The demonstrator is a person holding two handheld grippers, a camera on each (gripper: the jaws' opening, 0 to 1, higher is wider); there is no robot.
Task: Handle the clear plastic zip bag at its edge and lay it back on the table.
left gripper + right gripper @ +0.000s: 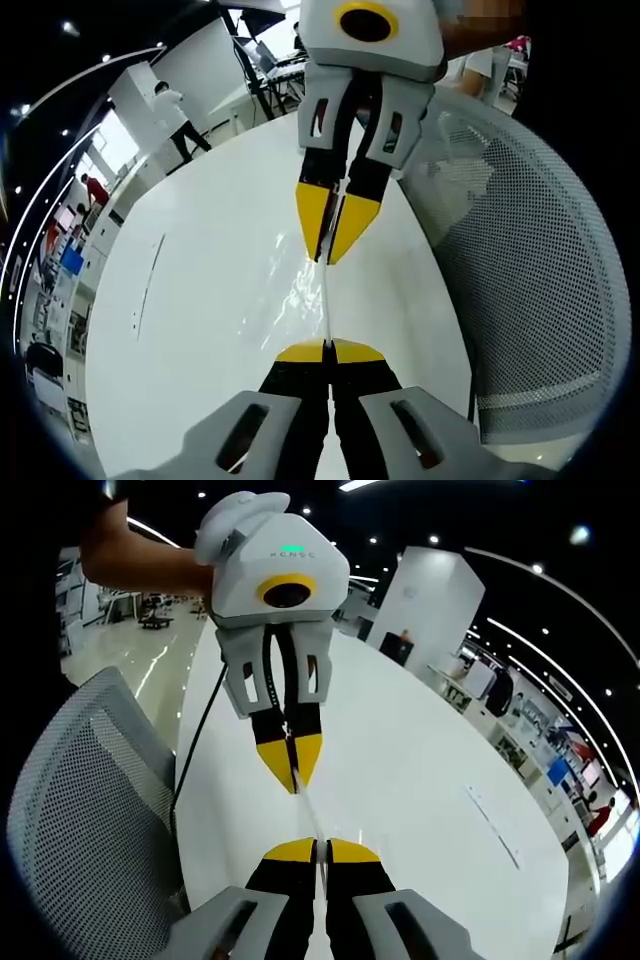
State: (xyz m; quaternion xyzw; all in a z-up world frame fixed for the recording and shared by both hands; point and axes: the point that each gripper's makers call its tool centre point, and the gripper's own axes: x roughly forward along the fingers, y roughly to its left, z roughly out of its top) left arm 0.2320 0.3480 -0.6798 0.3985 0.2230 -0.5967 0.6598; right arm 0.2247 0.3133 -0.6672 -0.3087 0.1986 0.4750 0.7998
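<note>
The clear plastic zip bag [306,291] is held taut above the white table [190,320] between both grippers, almost edge-on, showing as a thin line with glints. At the bottom of the left gripper view my left gripper [328,350] is shut on its near edge. Opposite, my right gripper [331,252] reaches in from the top, shut on the far edge. In the right gripper view the bag [308,815] runs as a faint strip from my right gripper [320,849] to my left gripper [294,773], held by a hand.
A grey mesh chair [525,280] stands against the table's edge, also on the left in the right gripper view [80,800]. A black cable [195,742] hangs by that edge. The table [430,770] stretches wide and bare. People and desks stand far off.
</note>
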